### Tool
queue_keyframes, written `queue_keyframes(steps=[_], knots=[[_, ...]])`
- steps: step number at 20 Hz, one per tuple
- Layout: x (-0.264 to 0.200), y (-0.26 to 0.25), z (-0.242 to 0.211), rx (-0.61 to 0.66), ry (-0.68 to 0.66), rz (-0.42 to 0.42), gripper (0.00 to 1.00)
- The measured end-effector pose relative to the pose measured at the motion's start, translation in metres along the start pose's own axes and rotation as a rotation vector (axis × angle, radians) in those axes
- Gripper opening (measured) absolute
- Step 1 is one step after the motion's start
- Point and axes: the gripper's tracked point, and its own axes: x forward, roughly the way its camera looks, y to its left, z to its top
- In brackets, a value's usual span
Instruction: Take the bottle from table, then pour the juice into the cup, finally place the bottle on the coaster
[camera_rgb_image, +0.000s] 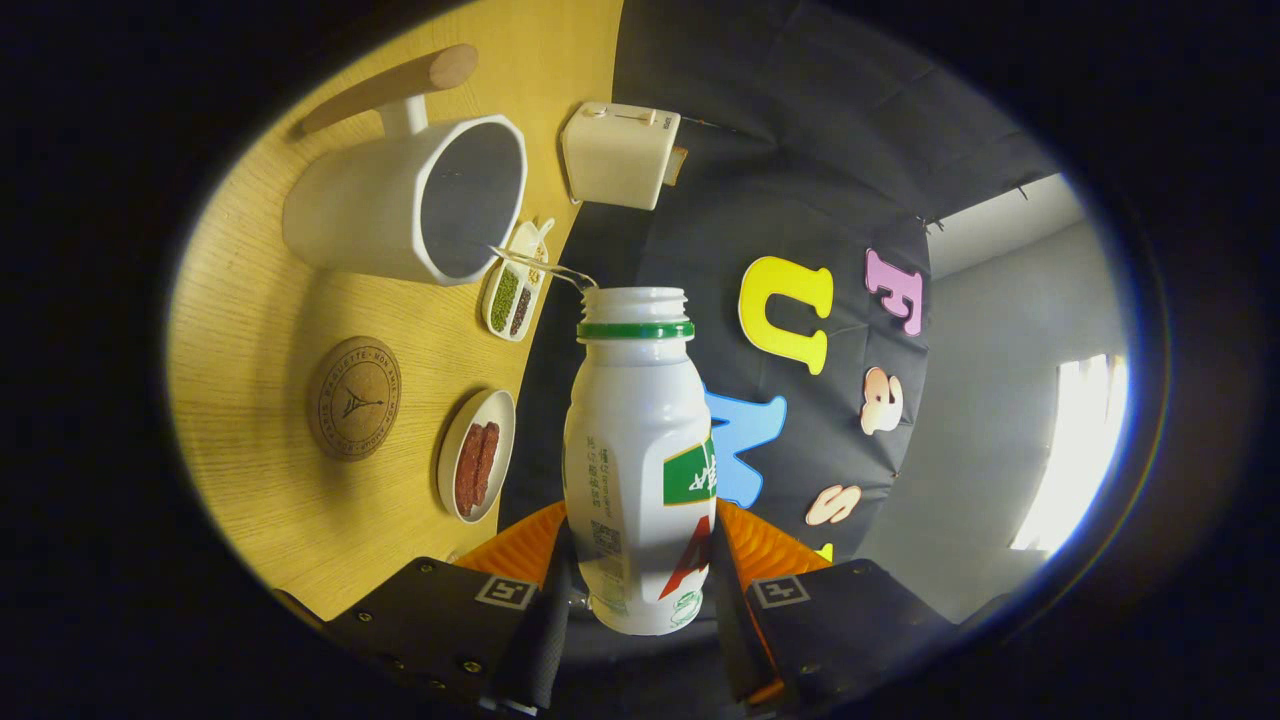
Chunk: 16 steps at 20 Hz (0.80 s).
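Observation:
My gripper (637, 570) is shut on a white plastic bottle (636, 440) with a green neck ring and no cap, held between both fingers. The whole view is rolled over, so the bottle is tipped toward the white cup (410, 200), which has a wooden handle. A thin clear stream (540, 266) runs from the bottle's mouth into the cup's dark opening. The round cork coaster (354, 397) lies on the wooden table (250, 330) beside the cup, nearer to my fingers.
A white toaster-like box (618, 152) stands beyond the cup at the table's edge. A small dish of green and dark beans (514, 296) and a round plate with red-brown pieces (477, 468) lie along the table edge near the bottle.

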Motion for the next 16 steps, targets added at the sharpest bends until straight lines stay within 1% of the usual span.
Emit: queue_keyframes(steps=[16], knots=[[0.0021,-0.0063,0.0032,-0.041,-0.01,-0.015,0.64]])
